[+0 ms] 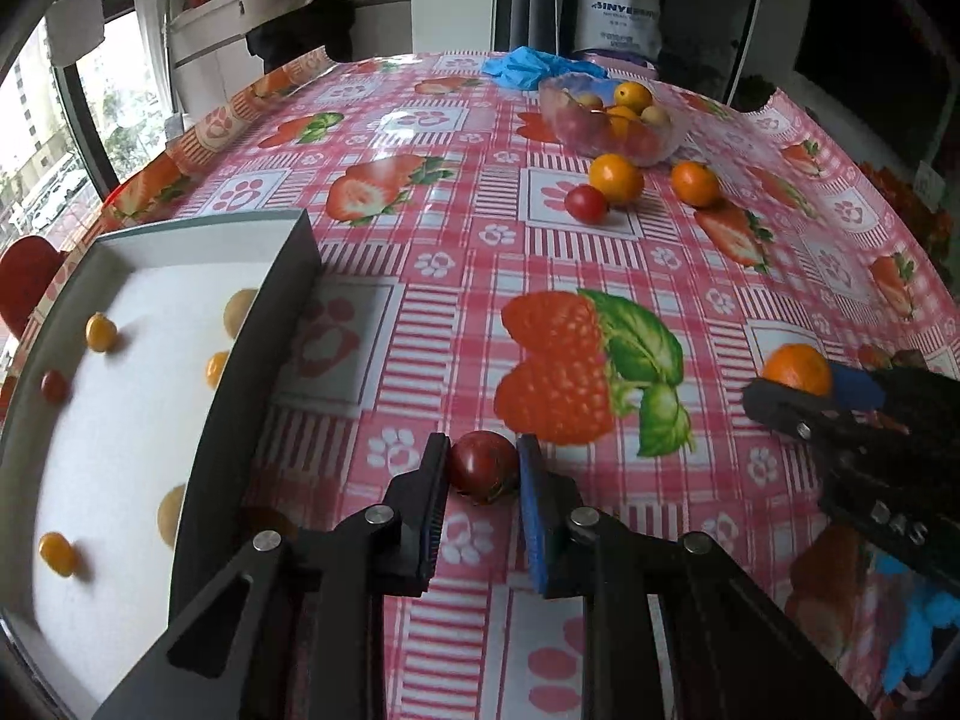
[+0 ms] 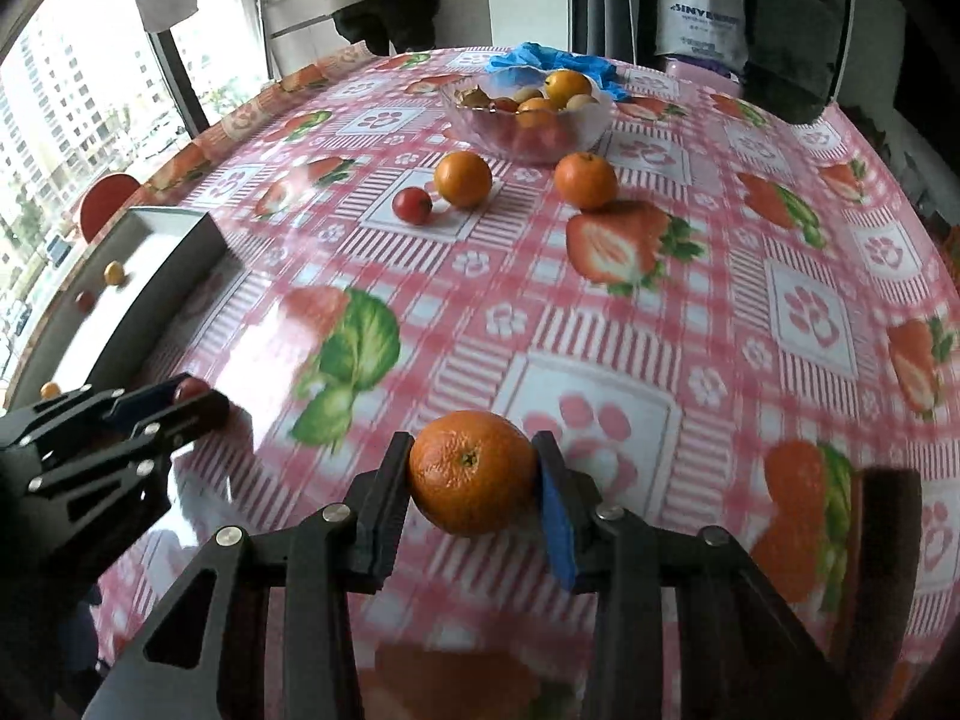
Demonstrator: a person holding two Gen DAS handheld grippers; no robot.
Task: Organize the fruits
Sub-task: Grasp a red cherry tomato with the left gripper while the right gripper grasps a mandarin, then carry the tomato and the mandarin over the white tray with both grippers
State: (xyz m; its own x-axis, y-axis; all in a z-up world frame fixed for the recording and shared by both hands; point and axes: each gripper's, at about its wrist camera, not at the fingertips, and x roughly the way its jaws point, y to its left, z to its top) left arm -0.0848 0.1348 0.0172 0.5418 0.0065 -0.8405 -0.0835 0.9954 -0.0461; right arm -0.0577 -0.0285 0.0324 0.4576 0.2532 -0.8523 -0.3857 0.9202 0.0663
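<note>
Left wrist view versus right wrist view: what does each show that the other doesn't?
Only the left wrist view shows most of the white tray's floor, with small fruits scattered on it. Only the right wrist view shows the stem end of the orange clamped in the right gripper. Both show the cherry tomato in the left gripper, the glass bowl of fruit, and loose fruit on the tablecloth.

Left wrist view: tray (image 1: pixel 198 252) cut off at the left and bottom edges; its near wall hides parts of three pale fruits inside. Right claw (image 1: pixel 798 396) covers the underside of the orange (image 1: pixel 795 367), claw body runs off the right edge. Bowl (image 1: pixel 606 126) contents too small to sort. Right wrist view: left claw (image 2: pixel 180 405) hides most of the tomato (image 2: pixel 192 387); desk (image 2: pixel 750 312) pattern smeared at the bottom and right. Standing person cropped at the top edge in both views.
</note>
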